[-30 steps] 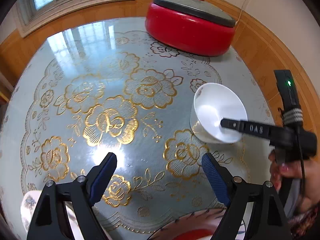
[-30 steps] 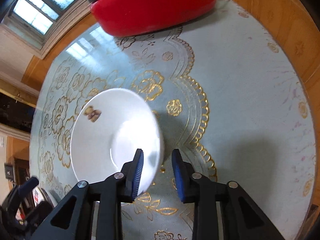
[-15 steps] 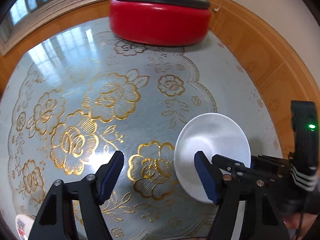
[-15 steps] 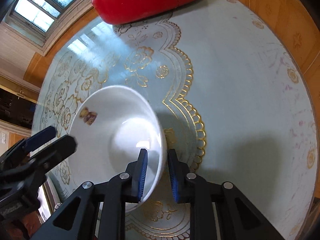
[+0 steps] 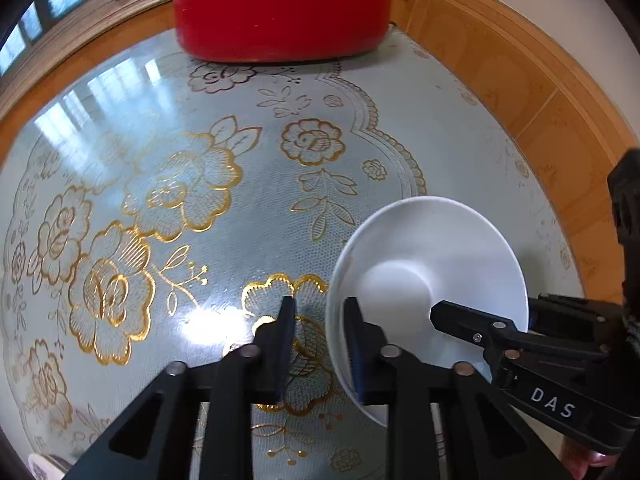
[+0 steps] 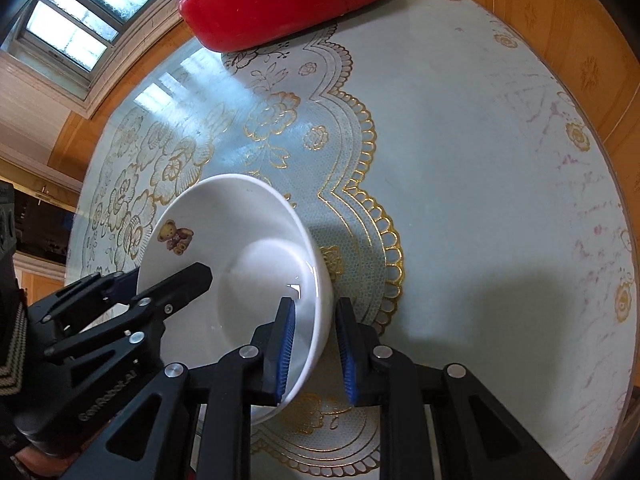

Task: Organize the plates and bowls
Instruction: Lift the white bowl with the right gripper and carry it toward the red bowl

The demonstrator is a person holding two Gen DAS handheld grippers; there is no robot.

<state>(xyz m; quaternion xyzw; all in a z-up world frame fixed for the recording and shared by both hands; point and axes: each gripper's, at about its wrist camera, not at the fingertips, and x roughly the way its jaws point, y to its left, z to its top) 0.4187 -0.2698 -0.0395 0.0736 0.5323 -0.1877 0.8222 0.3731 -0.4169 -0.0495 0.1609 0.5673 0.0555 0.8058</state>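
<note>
A white bowl (image 5: 420, 256) with a small teddy-bear print (image 6: 174, 236) is held tilted over the flowered tablecloth (image 5: 180, 184). My right gripper (image 6: 316, 348) is shut on its near rim, one blue pad inside the bowl and one outside. On the opposite rim sits my left gripper (image 5: 320, 340). Its jaws are closing on that rim, one finger in the bowl and the other outside it. Each wrist view shows the other gripper at the far side of the bowl (image 6: 240, 232). I cannot tell whether the bowl's foot touches the cloth.
A big red electric pot (image 5: 280, 20) with a dark lid stands at the far end of the round table. Wooden wall panelling (image 5: 540, 92) curves close behind the table's right edge. A patterned dish (image 5: 40, 470) peeks in at the lower left.
My left gripper has moved right across the cloth to the bowl, and its wide jaws have narrowed around the rim. The right gripper kept its hold and brought the bowl slightly nearer.
</note>
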